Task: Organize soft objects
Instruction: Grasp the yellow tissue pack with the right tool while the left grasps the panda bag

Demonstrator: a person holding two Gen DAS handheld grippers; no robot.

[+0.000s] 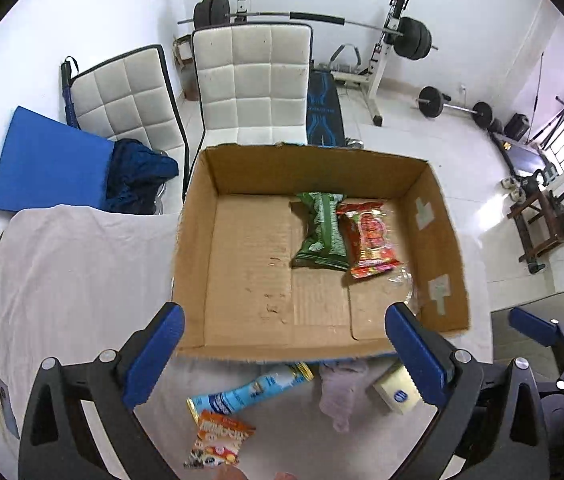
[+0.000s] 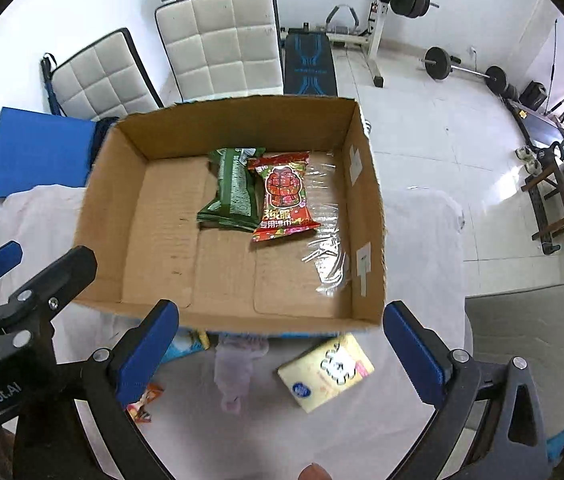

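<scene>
An open cardboard box (image 1: 241, 280) (image 2: 161, 220) stands on a white-covered table. Inside lie a green packet (image 1: 320, 232) (image 2: 231, 190) and a red packet (image 1: 370, 238) (image 2: 284, 196), side by side. In front of the box lie a light blue packet (image 1: 245, 394), an orange snack packet (image 1: 217, 440), a pale purple cloth (image 1: 338, 392) (image 2: 233, 372) and a yellow tissue pack (image 1: 398, 392) (image 2: 326, 372). My left gripper (image 1: 284, 316) is open and empty above the box's near edge. My right gripper (image 2: 282, 316) is open and empty, also over the near edge.
Two white padded chairs (image 1: 249, 80) stand behind the table, with a blue mat (image 1: 49, 160) and dark blue cloth (image 1: 137, 172). A grey chair (image 2: 534, 340) is at the right. Weight bench and barbells (image 1: 414, 36) are at the back wall.
</scene>
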